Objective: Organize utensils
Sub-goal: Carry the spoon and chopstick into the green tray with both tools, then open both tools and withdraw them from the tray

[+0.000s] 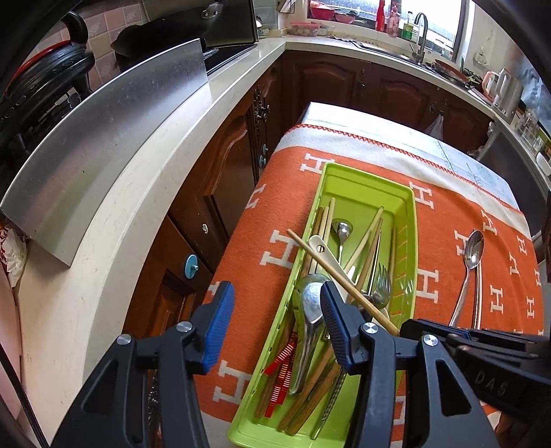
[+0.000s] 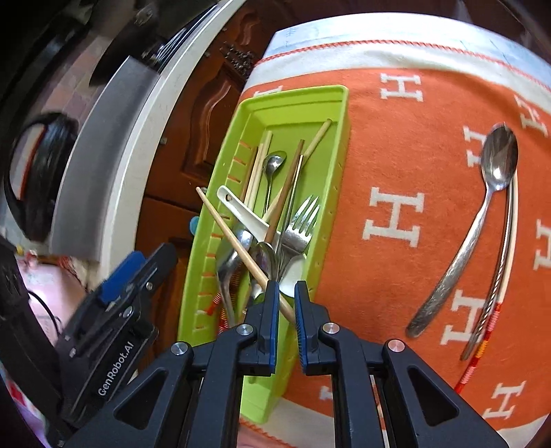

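Note:
A green tray (image 1: 372,175) (image 2: 292,91) lies on an orange cloth with white H letters and holds chopsticks, steel spoons, a fork (image 2: 303,220) and a white ceramic spoon (image 2: 241,210). My right gripper (image 2: 286,303) (image 1: 413,327) is over the tray's near end, shut on the near end of a wooden chopstick (image 2: 237,237) (image 1: 330,263). The chopstick slants over the pile and past the tray's left rim. My left gripper (image 1: 277,325) (image 2: 151,255) stands open over the tray's near left edge with nothing between its pads. A large steel spoon (image 2: 499,162) (image 1: 473,248) and banded metal chopsticks (image 2: 506,248) lie on the cloth to the right.
A pale stone counter (image 1: 144,179) with a curved steel plate (image 1: 103,138) runs along the left, above dark wooden cabinets (image 1: 227,165). A narrow gap separates them from the table's left edge. A sink with a tap (image 1: 422,31) is at the back.

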`<state>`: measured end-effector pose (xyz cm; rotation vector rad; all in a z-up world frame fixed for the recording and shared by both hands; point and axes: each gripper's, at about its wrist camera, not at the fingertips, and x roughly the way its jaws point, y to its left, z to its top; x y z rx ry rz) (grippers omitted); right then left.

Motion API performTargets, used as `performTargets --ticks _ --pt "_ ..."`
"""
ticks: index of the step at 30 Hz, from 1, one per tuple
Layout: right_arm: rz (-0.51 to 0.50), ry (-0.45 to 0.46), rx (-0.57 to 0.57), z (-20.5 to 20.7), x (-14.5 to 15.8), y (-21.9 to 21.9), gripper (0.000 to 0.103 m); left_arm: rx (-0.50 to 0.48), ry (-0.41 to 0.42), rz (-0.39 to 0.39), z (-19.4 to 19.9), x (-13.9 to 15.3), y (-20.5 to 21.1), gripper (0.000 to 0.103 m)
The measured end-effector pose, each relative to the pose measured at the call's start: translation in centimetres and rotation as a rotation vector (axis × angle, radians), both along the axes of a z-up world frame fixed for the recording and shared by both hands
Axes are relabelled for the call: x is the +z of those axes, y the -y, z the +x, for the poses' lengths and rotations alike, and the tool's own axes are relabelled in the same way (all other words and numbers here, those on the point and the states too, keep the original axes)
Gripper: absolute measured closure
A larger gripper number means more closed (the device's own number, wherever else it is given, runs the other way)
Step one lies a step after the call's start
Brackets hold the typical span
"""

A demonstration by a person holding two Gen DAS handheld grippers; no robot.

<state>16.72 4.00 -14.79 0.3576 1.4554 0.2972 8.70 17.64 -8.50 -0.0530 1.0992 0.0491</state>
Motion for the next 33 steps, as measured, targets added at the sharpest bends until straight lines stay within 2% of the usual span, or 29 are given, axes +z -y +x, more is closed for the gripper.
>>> performTargets --ticks 6,11,12,14,19,24,26,29,33 --pt "-0.124 0.083 0.155 -0.1 0.9 -2.5 0.080 0.013 -0.006 -0.013 0.0 -0.1 -0.2 0.053" --pt "-0.207 0.140 0.273 -0.1 0.7 -4.7 0.081 0.038 -0.006 -0.028 -0.1 -0.1 -1.1 0.053" --pt "-0.208 0.134 0.275 0.0 0.5 -4.8 0.089 0.043 -0.008 -0.032 -0.1 -0.1 -1.3 0.053" --pt "-0.186 0.115 0.239 0.3 0.4 -4.4 0.096 0.051 -0.008 -0.038 -0.1 -0.1 -1.6 0.053" --pt "-0.076 0.063 0.091 1.4 0.6 -2.6 0.096 0.075 -0.008 -0.050 -0.1 0.0 -2.3 0.053" --pt "0.091 -0.038 -0.109 2.2 0.1 0.4 0.096 0.076 -0.012 -0.048 -0.1 -0.1 -2.2 0.053" --pt "0.082 -0.064 -0.123 2.3 -0.4 0.8 0.095 0.073 -0.015 -0.047 -0.1 -0.1 -2.1 0.053" --pt "0.087 -0.078 -0.120 2.0 -0.8 1.1 0.081 0.070 -0.014 -0.044 -0.1 -0.1 -1.9 0.052" --pt "0.042 -0.033 -0.088 1.2 0.1 1.0 0.080 0.068 -0.012 -0.047 -0.2 0.1 -1.7 0.049"
